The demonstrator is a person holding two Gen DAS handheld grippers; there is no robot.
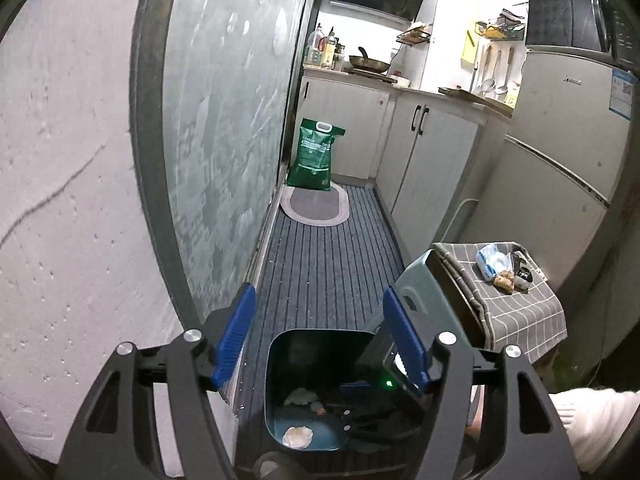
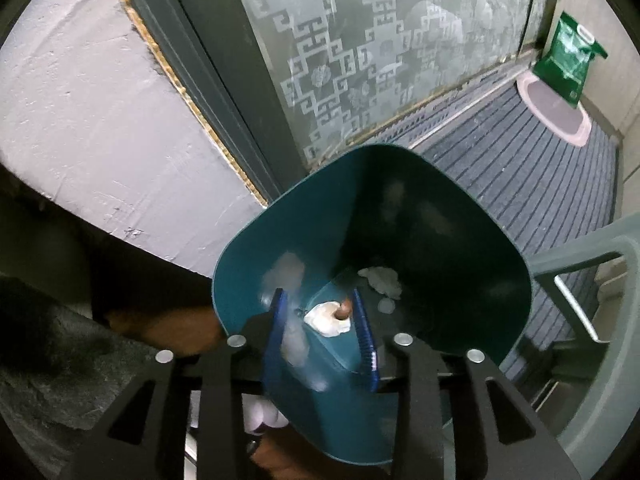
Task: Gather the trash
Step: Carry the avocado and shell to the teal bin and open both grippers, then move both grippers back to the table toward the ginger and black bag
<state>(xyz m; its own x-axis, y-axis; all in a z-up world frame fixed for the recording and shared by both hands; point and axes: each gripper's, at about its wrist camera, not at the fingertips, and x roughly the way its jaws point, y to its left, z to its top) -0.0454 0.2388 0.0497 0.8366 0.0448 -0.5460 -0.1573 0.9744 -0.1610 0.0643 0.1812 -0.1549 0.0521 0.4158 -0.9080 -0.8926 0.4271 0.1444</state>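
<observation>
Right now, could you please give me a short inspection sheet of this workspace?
Surface: striped floor mat.
Job's things: teal bin holds crumpled tissues; a blurred pale scrap between the right gripper's fingers; more wrappers on the checked cloth.
Clutter: green sack, oval rug.
Grippers: left gripper open, empty; right gripper over the bin, open.
Cables: nothing seen.
Surroundings: frosted glass door, cabinets, fridge.

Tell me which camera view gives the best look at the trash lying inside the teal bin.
The right wrist view. It looks almost straight down into the teal bin, showing the white crumpled trash and another piece on the bottom. The left wrist view shows the same bin low in the frame, dim and partly blocked, with only a few scraps visible.
</observation>
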